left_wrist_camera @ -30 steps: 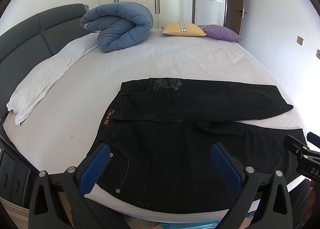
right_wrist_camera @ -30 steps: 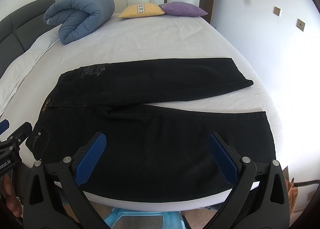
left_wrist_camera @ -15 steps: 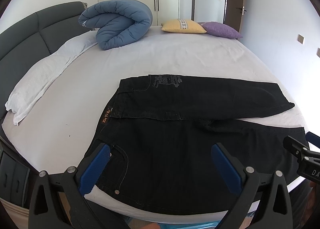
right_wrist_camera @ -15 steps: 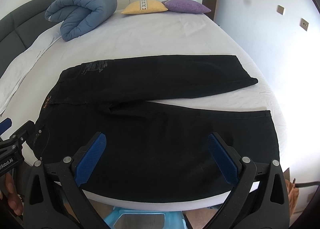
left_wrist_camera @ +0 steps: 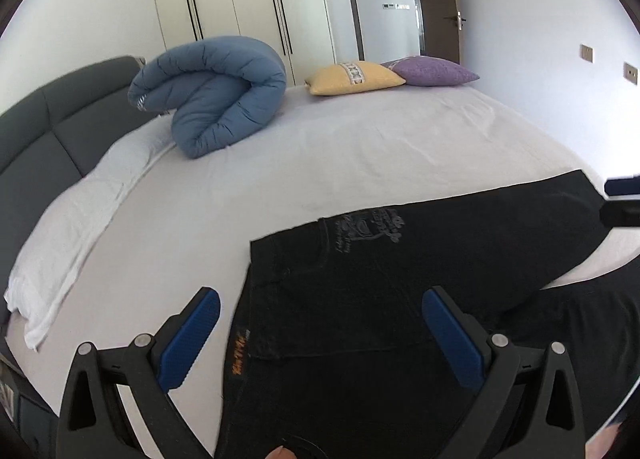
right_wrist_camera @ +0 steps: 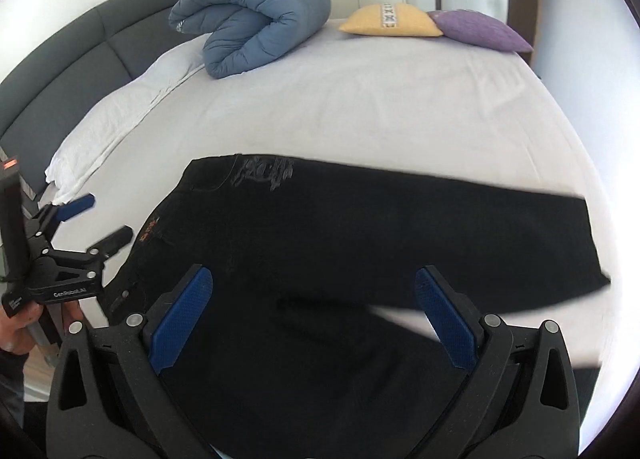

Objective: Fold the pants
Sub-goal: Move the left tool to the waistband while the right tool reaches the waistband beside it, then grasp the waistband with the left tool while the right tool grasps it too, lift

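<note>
You hold a two-finger gripper in each hand over a bed (left_wrist_camera: pixel 360 147) with a white sheet. A pair of black pants (left_wrist_camera: pixel 400 279) lies flat on the near part of the bed, waistband toward your left, legs running off to your right. The far leg lies spread out, with a pale printed design near its hip.

Your left gripper (left_wrist_camera: pixel 320 333) has its blue-padded fingers spread wide and holds nothing. Seen from its own camera, the waistband with its orange label sits between the two fingers: the left finger is over bare sheet just beside the waistband edge, the right finger over black cloth. From the right camera, this gripper (right_wrist_camera: pixel 102 225) sits just beside the waistband corner.

Your right gripper (right_wrist_camera: pixel 314 319) is also spread wide and empty. Both its fingers frame the middle of the pants, where the two legs part.

Farther up the bed sit a rolled blue duvet (left_wrist_camera: pixel 212 99), a yellow cushion (left_wrist_camera: pixel 354 77) and a purple cushion (left_wrist_camera: pixel 434 71), all well apart from the pants.
</note>
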